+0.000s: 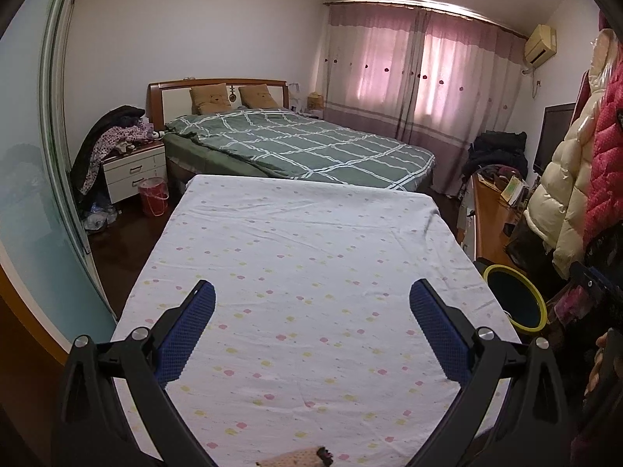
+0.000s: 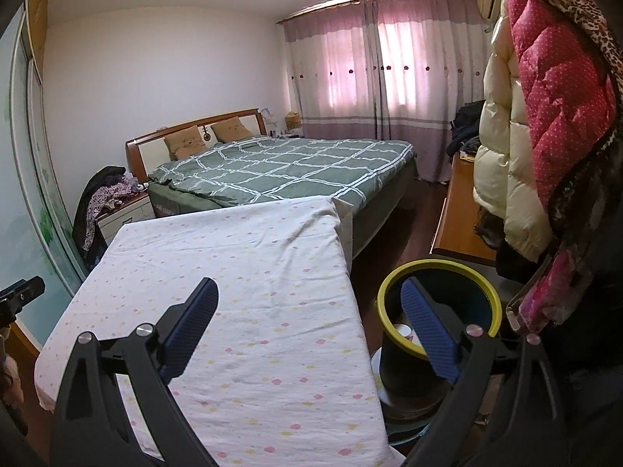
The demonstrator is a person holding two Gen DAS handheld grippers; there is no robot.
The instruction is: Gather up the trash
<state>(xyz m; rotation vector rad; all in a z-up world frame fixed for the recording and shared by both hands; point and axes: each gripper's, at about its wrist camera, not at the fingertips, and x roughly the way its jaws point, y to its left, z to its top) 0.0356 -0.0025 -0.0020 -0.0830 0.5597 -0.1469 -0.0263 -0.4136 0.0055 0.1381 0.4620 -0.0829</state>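
Right claw jaws wide apart, nothing between the pads. One finger hangs over the desk, the other over the mouth of the bin at centre right of the frame, so my read is a drop just made, or about to line up. Left claw also spread, empty, hovering over the middle of the desk and aimed at the bed beyond.

Desk is covered in a white sheet dotted pink and yellow. No loose trash visible on it. A small tan patterned thing pokes in at the bottom edge of the left view, too cropped to identify.

Bin stands on the floor just beside the desk's right edge, presumably within easy reach of the right claw. Dark body, yellow-green rim, open top. Inside, a white cup-like item sits at the bottom. That looks like collected trash. Coats hang close above the bin at upper right.
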